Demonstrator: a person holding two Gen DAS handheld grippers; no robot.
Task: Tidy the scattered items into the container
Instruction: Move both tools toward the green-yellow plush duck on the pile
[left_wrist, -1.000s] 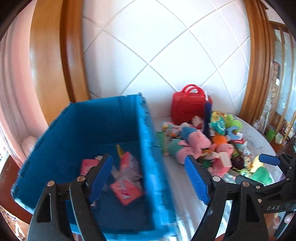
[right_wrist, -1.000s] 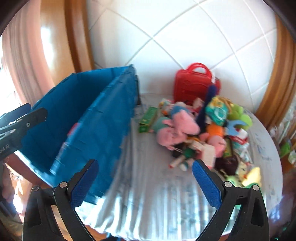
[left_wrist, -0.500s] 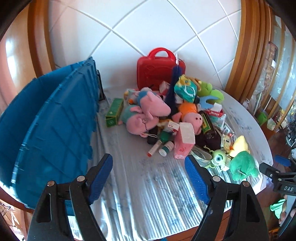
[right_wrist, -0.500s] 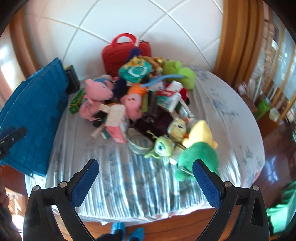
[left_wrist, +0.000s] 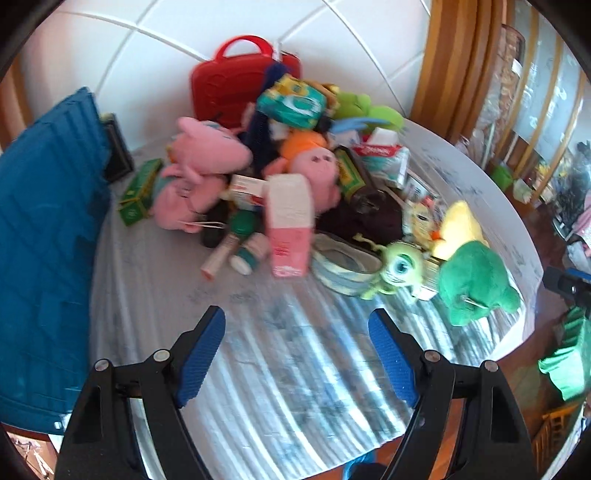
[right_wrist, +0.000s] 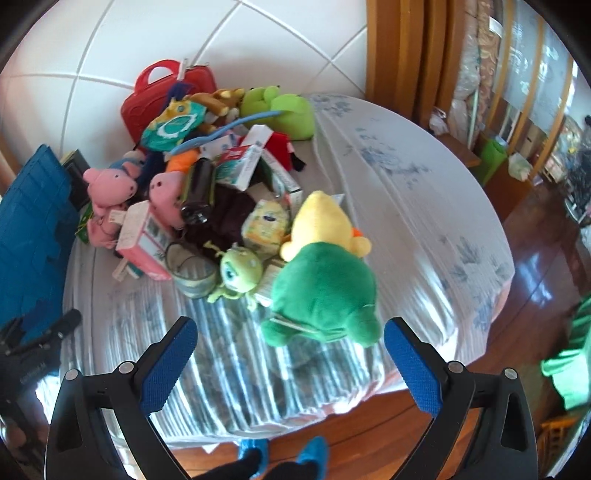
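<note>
Both grippers, left and right, gape empty; the green plush (probably near the table edge) could tumble off if nudged.

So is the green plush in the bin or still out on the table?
Out. The green plush lies on the tablecloth at the pile's near edge, well apart from the blue bin, ahead of the open right gripper.

We're in a home here, a lived-in room by the look of it. A round counter under a blue-flowered cloth carries a heap of plush toys. White tiled wall along the top of the frame, wooden door trim at upper right, polished wood floor on the right edge.
</note>
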